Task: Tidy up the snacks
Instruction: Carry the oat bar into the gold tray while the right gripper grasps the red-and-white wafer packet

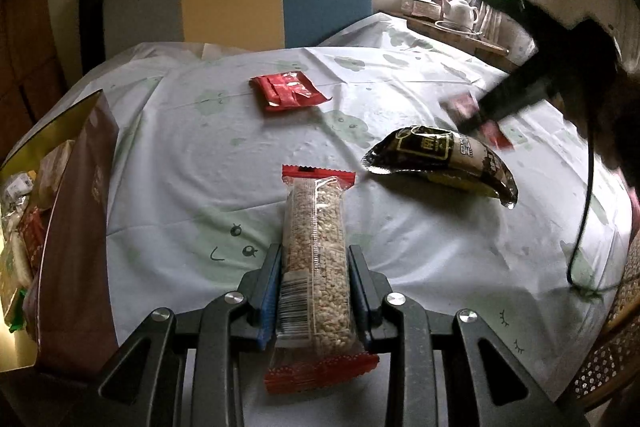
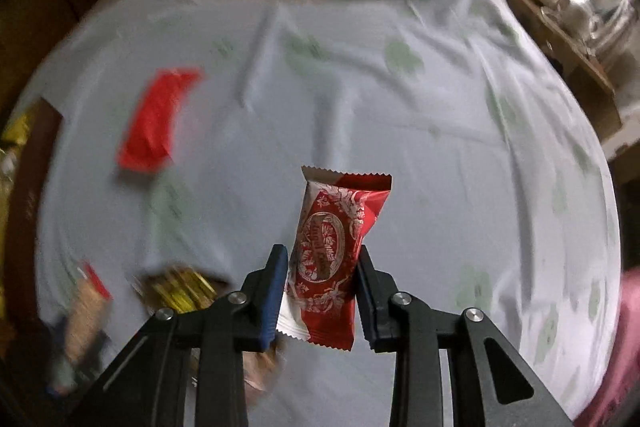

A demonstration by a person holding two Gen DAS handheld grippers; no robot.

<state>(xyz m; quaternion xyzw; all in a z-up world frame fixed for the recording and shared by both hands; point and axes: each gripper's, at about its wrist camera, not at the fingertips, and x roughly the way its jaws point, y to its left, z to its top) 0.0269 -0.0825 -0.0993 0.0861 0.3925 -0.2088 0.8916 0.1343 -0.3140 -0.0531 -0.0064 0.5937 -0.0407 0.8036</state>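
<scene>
The left claw (image 1: 314, 267) is squeezing a long grain bar (image 1: 316, 267) above the desk (image 1: 440, 267). The right claw (image 2: 322, 267) is squeezing a red snack packet (image 2: 332, 255) above it too.

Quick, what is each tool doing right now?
Left tool: closed on the puffed rice bar.
Right tool: closed on the red snack packet.

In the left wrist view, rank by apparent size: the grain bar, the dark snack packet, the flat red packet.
1. Grain bar, largest, but it sits in the left gripper right at the camera, so that is unsure.
2. Dark snack packet.
3. Flat red packet, smallest and farthest away.
</scene>
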